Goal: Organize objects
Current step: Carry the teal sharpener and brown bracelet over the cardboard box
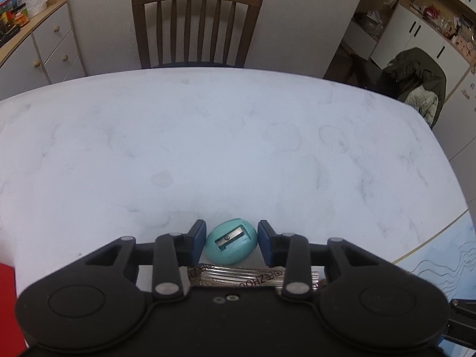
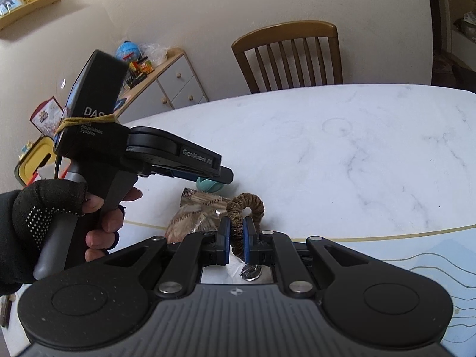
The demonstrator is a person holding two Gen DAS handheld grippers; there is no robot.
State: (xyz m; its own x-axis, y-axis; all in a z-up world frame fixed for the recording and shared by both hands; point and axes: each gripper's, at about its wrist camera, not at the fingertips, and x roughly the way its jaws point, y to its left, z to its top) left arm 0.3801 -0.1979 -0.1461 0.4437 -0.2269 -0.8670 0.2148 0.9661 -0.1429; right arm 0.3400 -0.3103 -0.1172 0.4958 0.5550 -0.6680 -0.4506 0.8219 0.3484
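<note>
A teal egg-shaped pencil sharpener sits between the blue pads of my left gripper, low over the white marble table. Both pads touch its sides. From the right wrist view, a gloved hand holds that left gripper, and the pencil sharpener peeks out beneath its fingers. My right gripper is shut on a brown scrunchie, whose loop stands above the pads. A crinkled silver snack packet lies just behind the sharpener; the snack packet is left of the scrunchie.
A wooden chair stands at the table's far side. A white drawer cabinet is far left. A pale blue patterned mat covers the near right table corner. A small metal object lies under my right gripper. A jacket-draped chair is far right.
</note>
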